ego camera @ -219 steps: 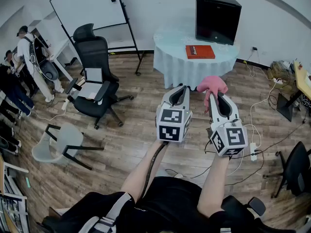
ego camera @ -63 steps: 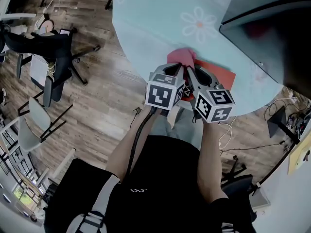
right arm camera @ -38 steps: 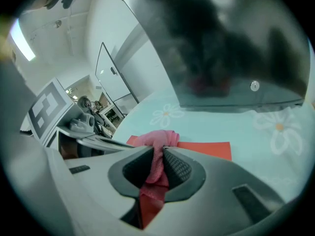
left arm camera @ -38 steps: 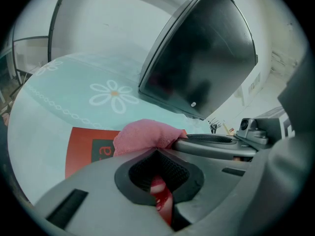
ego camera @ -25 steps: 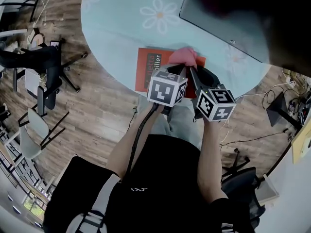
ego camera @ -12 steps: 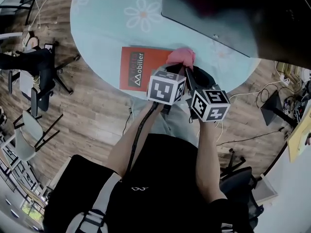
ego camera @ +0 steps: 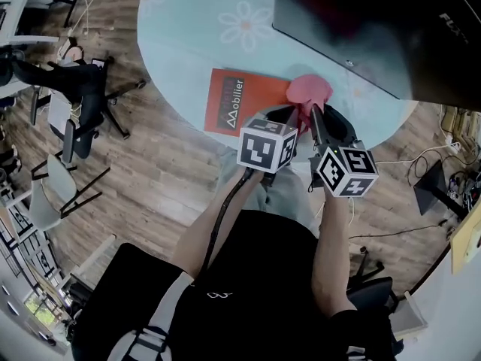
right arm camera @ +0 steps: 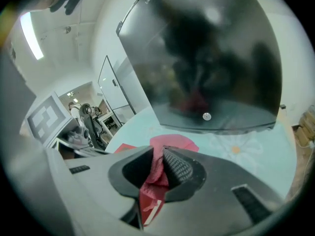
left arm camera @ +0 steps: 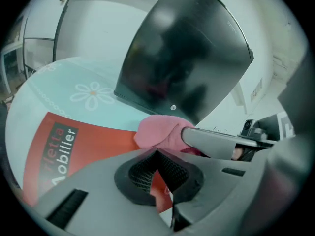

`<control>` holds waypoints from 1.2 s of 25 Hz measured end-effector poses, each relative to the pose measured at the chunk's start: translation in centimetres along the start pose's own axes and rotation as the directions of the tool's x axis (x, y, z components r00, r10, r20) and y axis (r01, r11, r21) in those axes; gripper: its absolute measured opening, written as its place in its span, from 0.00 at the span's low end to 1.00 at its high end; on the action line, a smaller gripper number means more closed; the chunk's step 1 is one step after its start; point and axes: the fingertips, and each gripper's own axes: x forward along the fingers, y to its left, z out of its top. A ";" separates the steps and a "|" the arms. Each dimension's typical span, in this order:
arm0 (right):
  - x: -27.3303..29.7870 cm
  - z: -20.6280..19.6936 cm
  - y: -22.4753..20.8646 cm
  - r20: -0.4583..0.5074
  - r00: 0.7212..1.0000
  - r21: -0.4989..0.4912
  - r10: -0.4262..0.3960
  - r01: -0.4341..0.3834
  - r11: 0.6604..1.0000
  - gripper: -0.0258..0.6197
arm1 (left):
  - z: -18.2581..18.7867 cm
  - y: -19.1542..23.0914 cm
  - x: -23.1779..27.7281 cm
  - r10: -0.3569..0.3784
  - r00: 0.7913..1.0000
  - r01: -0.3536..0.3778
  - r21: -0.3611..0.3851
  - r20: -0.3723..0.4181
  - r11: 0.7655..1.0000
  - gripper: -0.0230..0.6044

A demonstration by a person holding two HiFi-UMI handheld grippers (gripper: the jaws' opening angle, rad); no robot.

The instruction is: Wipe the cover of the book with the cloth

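Observation:
A red book [ego camera: 242, 104] with white lettering lies on the round table [ego camera: 188, 36], near its front edge. A pink cloth [ego camera: 310, 92] rests on the book's right end. My right gripper [ego camera: 311, 113] is shut on the cloth [right arm camera: 172, 142], which is pinched between its black pads and bunched in front of them. My left gripper [ego camera: 289, 116] is just left of it, over the book's right part, shut with nothing in its jaws. In the left gripper view the book [left arm camera: 59, 146] runs to the left, and the cloth [left arm camera: 157, 132] sits against a right gripper finger [left arm camera: 216, 141].
A large black box [ego camera: 376, 28] stands on the table just behind the book and the cloth [right arm camera: 206, 68]. The tablecloth is pale blue with flower prints [ego camera: 246, 26]. Office chairs [ego camera: 68, 89] stand on the wooden floor to the left.
I have come from across the room to the table with the cloth. Over the last second the cloth has slid rightward to the book's right end, and both grippers moved with it.

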 end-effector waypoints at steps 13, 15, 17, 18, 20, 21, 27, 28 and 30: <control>3.9 1.4 14.1 0.080 0.992 -0.077 0.097 -0.091 0.993 0.14 | 2.8 13.1 -10.9 0.084 0.988 -0.077 -0.057 0.128 0.995 0.06; 5.2 1.6 16.4 0.072 0.990 -0.104 0.122 -0.114 0.988 0.14 | 3.4 14.9 -12.4 0.095 0.985 -0.086 -0.066 0.145 0.994 0.06; 6.5 1.3 18.5 0.041 0.988 -0.131 0.150 -0.144 0.981 0.14 | 3.3 16.3 -13.4 0.102 0.984 -0.090 -0.084 0.145 0.992 0.06; 7.1 0.9 19.3 0.018 0.987 -0.142 0.161 -0.157 0.977 0.14 | 3.1 16.8 -13.7 0.100 0.986 -0.088 -0.090 0.137 0.992 0.06; 8.1 -0.1 20.8 -0.030 0.984 -0.162 0.173 -0.176 0.971 0.14 | 2.6 17.5 -14.0 0.086 0.990 -0.076 -0.091 0.111 0.993 0.06; 8.6 -0.5 21.4 -0.052 0.983 -0.170 0.178 -0.184 0.968 0.14 | 2.3 17.8 -14.1 0.077 0.992 -0.068 -0.094 0.097 0.993 0.06; 10.2 -3.5 22.4 -0.154 0.970 -0.159 0.188 -0.212 0.964 0.14 | -1.0 18.4 -13.2 0.029 0.999 -0.028 -0.111 0.012 0.993 0.06; 10.4 -3.9 22.3 -0.165 0.969 -0.155 0.184 -0.210 0.965 0.14 | -1.6 18.4 -12.9 0.025 1.000 -0.025 -0.109 -0.006 0.994 0.06; 10.9 -4.8 22.2 -0.185 0.967 -0.143 0.176 -0.204 0.969 0.14 | -2.7 18.6 -12.3 0.009 0.999 -0.014 -0.117 -0.043 0.993 0.06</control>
